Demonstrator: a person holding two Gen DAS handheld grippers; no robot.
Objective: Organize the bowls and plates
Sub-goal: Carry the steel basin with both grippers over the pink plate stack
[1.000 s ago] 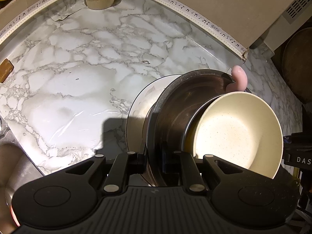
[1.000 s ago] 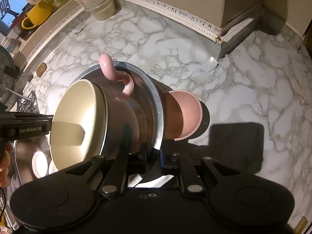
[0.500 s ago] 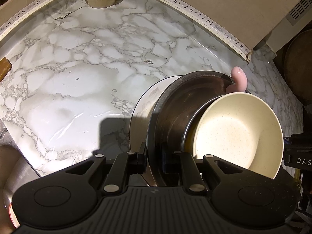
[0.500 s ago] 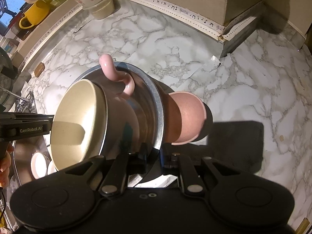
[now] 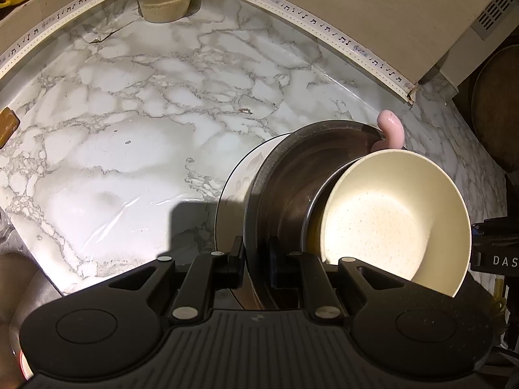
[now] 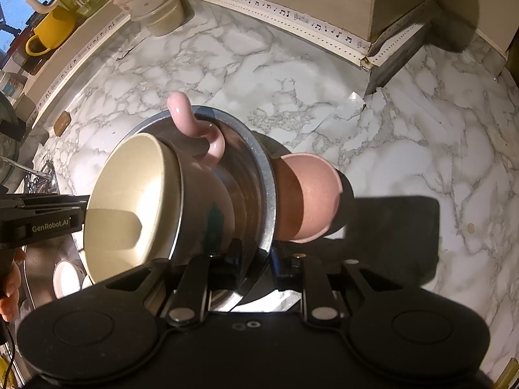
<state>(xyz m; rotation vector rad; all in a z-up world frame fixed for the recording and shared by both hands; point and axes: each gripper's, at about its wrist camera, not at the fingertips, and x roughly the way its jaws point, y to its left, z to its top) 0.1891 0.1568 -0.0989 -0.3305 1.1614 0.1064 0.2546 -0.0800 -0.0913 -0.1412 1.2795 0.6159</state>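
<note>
A nested stack is being carried above the white marble-patterned countertop (image 5: 136,149): a cream speckled bowl (image 5: 395,223) with a pink looped handle (image 6: 194,126) is sitting inside a wide stainless-steel bowl (image 5: 285,181), probably so everything travels as one load. The left gripper (image 5: 256,259) is pinching the steel rim at the near edge, holding the stack tilted. The right gripper (image 6: 256,259) is straddling the same rim while its jaws are opening, seemingly handing over the weight. A pink ceramic cup (image 6: 311,197) is resting beyond on the right.
</note>
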